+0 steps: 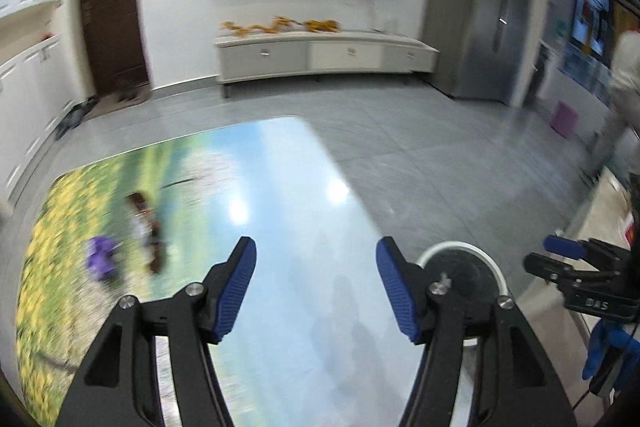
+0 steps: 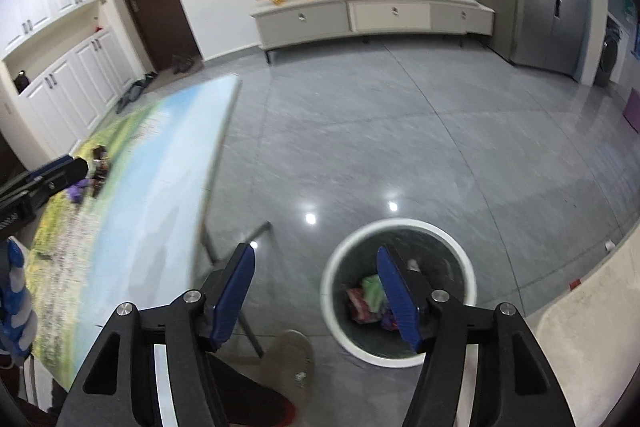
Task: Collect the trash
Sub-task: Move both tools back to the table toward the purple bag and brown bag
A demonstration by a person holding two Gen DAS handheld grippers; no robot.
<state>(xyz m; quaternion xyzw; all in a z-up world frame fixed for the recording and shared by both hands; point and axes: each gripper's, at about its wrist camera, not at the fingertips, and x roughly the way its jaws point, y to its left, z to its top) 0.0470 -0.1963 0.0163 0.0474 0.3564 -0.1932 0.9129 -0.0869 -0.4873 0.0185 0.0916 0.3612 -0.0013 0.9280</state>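
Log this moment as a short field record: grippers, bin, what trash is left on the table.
left gripper: open, empty, over the table
right gripper: open, empty, above the floor near the trash bin
trash bin: white rim, dark liner, on the floor beside the table; colourful wrappers inside
left on table: purple wrapper and brown wrappers, blurred, near the left side
image quality: motion blur in both views

From the left wrist we look along the surface (image 1: 280,227); the right overlooks the bin (image 2: 400,291); both share the television wall.
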